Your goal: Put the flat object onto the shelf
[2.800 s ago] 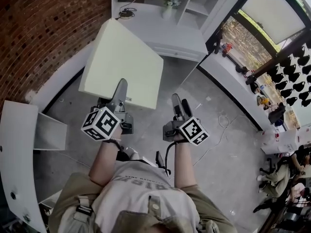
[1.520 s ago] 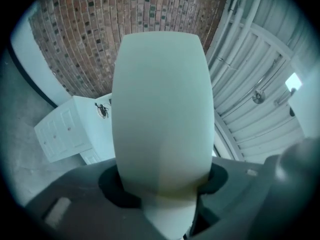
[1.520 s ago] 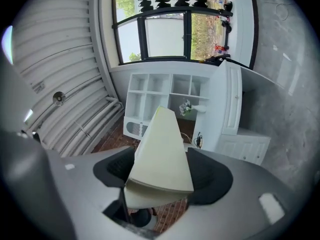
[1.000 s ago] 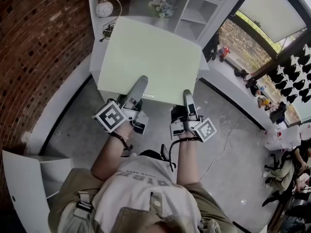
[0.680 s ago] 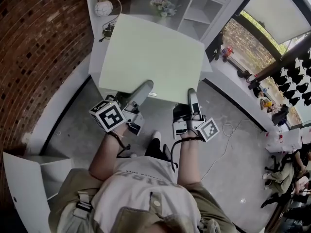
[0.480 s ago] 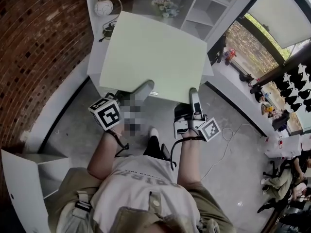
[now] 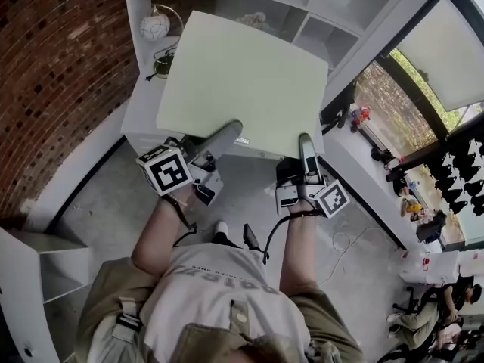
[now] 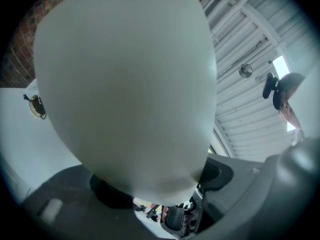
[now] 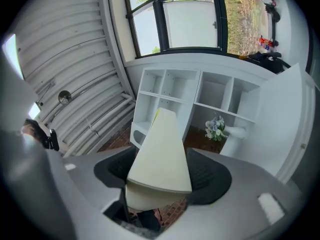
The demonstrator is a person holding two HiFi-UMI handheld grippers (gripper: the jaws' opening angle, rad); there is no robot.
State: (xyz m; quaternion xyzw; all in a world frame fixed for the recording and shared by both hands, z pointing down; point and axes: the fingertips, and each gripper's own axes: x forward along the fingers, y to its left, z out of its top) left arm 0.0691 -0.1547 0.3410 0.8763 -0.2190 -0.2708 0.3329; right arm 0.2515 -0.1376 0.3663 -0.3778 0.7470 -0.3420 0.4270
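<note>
A large pale green flat pad (image 7: 249, 82) hangs level in front of the white shelf unit (image 7: 355, 6), its far part over the unit's low counter (image 7: 140, 108). My left gripper (image 7: 227, 133) is rolled over at the pad's near edge. One finger lies across the top, and the pad (image 8: 125, 84) fills the left gripper view between wide-set jaws, touching both. My right gripper (image 7: 305, 144) is shut on the near edge further right. There the pad (image 9: 162, 154) shows edge-on between the pads.
A round white clock (image 7: 154, 26) and a cable stand on the counter by the brick wall (image 7: 53, 66). A vase of flowers (image 9: 216, 126) sits in a low shelf bay. A loose white shelf piece (image 7: 30, 278) stands at left; people (image 7: 423, 316) sit at far right.
Both grippers have carried the pad forward to the shelf unit, and it now hides the flowers in the head view. The left gripper has rolled so its finger lies across the pad's top.
</note>
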